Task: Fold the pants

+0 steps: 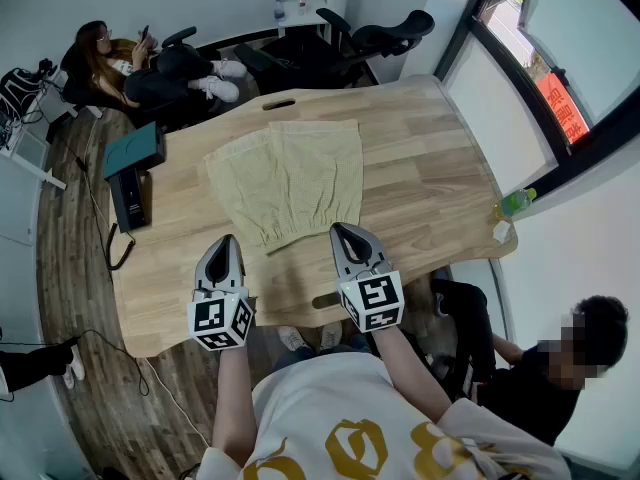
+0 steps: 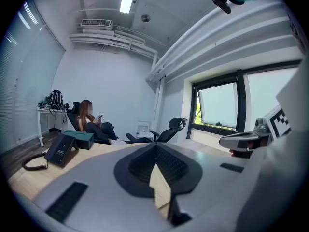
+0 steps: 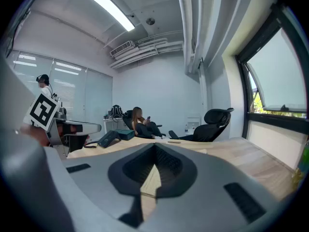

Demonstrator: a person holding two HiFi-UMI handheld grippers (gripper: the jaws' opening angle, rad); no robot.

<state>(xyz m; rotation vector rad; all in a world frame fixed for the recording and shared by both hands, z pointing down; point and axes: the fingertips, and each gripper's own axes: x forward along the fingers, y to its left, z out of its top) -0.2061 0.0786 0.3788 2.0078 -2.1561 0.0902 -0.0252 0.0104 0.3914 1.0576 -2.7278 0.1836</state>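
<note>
Crinkled khaki cloth pants (image 1: 290,180), flat on pale rounded wood-grain table (image 1: 430,188)

Teal box (image 1: 133,148), green bottle (image 1: 515,203), office chair (image 1: 385,36)

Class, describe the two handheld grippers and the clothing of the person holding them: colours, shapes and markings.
The left gripper and right gripper look alike: light grey shells tapering to a rounded tip, with black ribbed pads inside. Each carries a white marker cube printed with black squares at its rear. No cables show. The person wears a white short-sleeved T-shirt with yellow print.
</note>
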